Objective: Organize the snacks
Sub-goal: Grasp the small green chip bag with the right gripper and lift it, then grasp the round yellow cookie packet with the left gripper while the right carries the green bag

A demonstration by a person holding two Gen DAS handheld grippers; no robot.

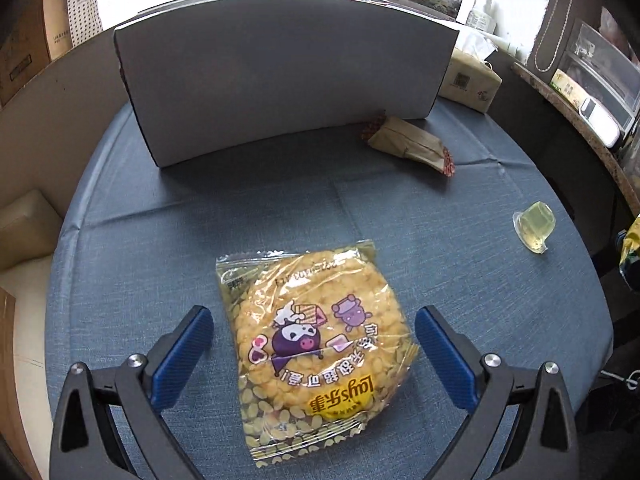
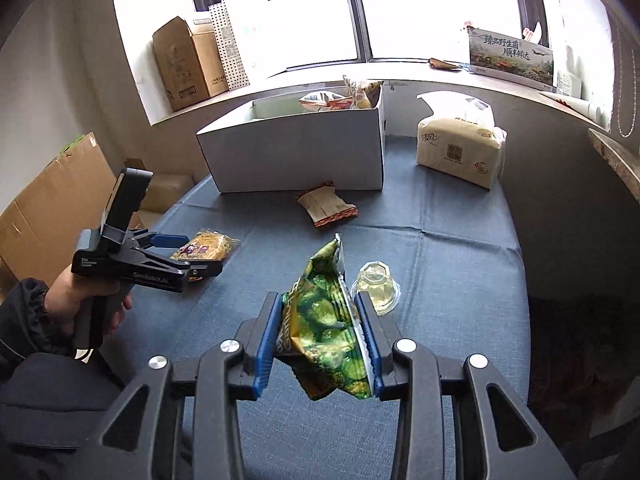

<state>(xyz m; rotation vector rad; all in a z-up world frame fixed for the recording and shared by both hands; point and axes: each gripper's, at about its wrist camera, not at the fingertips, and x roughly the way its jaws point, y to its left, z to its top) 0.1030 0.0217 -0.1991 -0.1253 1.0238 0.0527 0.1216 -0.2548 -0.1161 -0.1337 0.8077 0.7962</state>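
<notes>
My left gripper (image 1: 314, 330) is open, its jaws on either side of a yellow Lay's snack bag (image 1: 316, 352) lying flat on the blue tablecloth; the gripper (image 2: 188, 246) and the bag (image 2: 206, 246) also show in the right wrist view. My right gripper (image 2: 318, 308) is shut on a green snack bag (image 2: 326, 320), held above the table. A brown snack packet (image 1: 412, 144) (image 2: 326, 206) lies in front of the white box (image 1: 280, 88) (image 2: 296, 152), which holds several snacks. A clear jelly cup (image 1: 534, 228) (image 2: 376, 286) sits at the right.
A tissue pack (image 2: 460, 152) stands right of the white box. Cardboard boxes (image 2: 184, 62) sit on the windowsill at the left. More cardboard (image 2: 52, 200) leans beside the table on the left. The table's right edge (image 2: 516, 240) drops off.
</notes>
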